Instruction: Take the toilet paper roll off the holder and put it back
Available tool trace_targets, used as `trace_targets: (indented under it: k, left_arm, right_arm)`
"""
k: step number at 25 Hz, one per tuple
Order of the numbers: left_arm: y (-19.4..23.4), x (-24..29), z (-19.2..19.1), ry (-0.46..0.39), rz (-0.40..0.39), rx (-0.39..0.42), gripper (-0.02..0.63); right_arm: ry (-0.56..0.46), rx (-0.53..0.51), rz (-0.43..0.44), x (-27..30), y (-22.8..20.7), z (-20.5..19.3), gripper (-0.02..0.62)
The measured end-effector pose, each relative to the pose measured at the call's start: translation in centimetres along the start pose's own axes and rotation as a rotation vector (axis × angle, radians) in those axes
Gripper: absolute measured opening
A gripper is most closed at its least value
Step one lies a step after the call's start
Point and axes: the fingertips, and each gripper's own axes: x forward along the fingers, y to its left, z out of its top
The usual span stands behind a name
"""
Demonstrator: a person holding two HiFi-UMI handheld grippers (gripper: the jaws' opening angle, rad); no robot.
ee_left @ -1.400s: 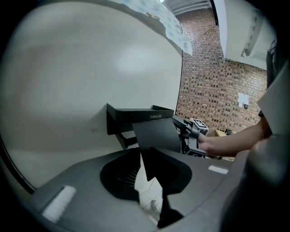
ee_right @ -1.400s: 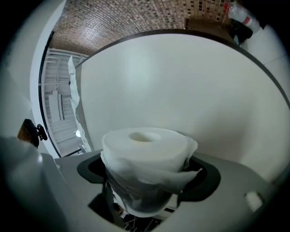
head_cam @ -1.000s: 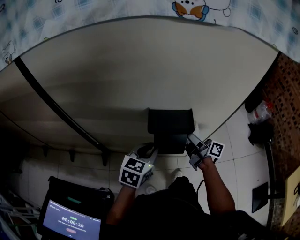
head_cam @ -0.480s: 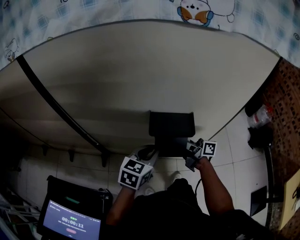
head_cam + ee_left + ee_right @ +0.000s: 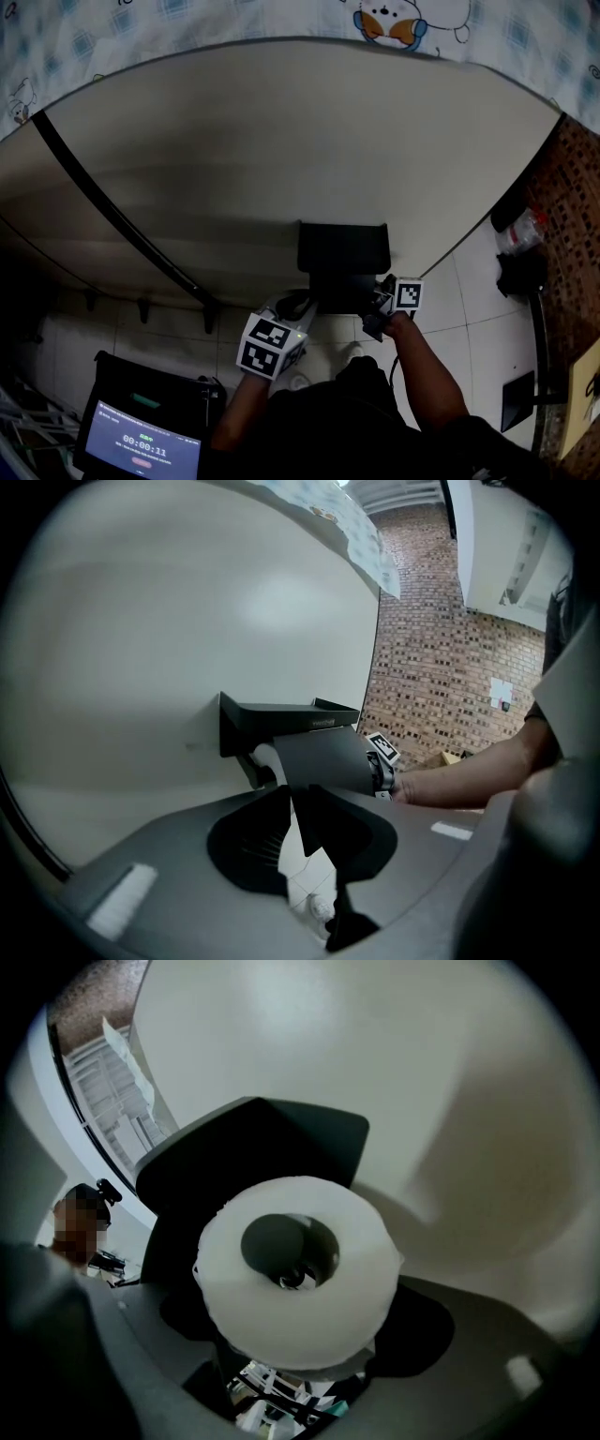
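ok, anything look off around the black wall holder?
Nothing spilled or broken. Only oddity: the curved dark cover flap of the black wall-mounted paper holder stands swung out, its lower corner pinched in the left gripper. The white toilet paper roll is held between the right gripper's jaws.

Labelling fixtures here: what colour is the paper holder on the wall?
The holder is black, seen best in the left gripper view.

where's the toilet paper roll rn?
In the right gripper view's centre: the roll sits between the right gripper's jaws, under the black wall holder's flap.
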Motion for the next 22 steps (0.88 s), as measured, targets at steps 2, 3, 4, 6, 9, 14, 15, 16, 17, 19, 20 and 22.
trace_targets:
  k: [2,3,4,6,9,14,15,16,17,19,20,22]
  left_arm:
    - [0.0,0.0,0.0,0.004,0.007,0.014,0.086]
    - [0.0,0.0,0.0,0.004,0.006,0.015,0.085]
    - [0.0,0.0,0.1,0.003,0.005,0.016,0.084]
    - [0.0,0.0,0.0,0.007,0.011,0.029,0.086]
    - [0.0,0.0,-0.1,0.011,0.017,0.048,0.089]
    - [0.1,0.0,-0.2,0.008,0.012,0.041,0.089]
    - [0.1,0.0,-0.2,0.007,0.011,0.040,0.089]
    - [0.1,0.1,-0.2,0.006,0.010,0.038,0.089]
    - [0.1,0.1,-0.2,0.007,0.010,0.038,0.089]
    - [0.2,0.1,-0.3,0.011,0.015,0.041,0.091]
    - [0.3,0.1,-0.3,0.012,0.019,0.043,0.091]
    - [0.5,0.2,-0.4,0.015,0.024,0.047,0.091]
  right_arm:
    - [-0.005,-0.011,0.017,0.4,0.0,-0.2,0.439]
    - [-0.006,-0.015,0.020,0.5,0.0,-0.3,0.439]
    - [-0.009,-0.017,0.023,0.7,0.0,-0.3,0.439]
    - [-0.017,-0.023,0.023,0.8,0.0,-0.4,0.440]
    - [-0.014,-0.041,-0.001,0.6,-0.4,-0.6,0.440]
    - [-0.009,-0.039,-0.022,0.5,-0.7,-1.0,0.447]
    - [-0.013,-0.040,-0.032,0.3,-0.9,-1.0,0.459]
    - [-0.017,-0.046,-0.048,-0.1,-1.2,-1.0,0.470]
    - [-0.023,-0.058,-0.067,-0.6,-1.5,-1.0,0.480]
    - [-0.049,-0.065,-0.097,-1.5,-1.8,-0.8,0.500]
    - [-0.067,-0.060,-0.107,-2.0,-1.8,-0.7,0.503]
    - [-0.095,-0.056,-0.140,-3.4,-2.2,-0.6,0.505]
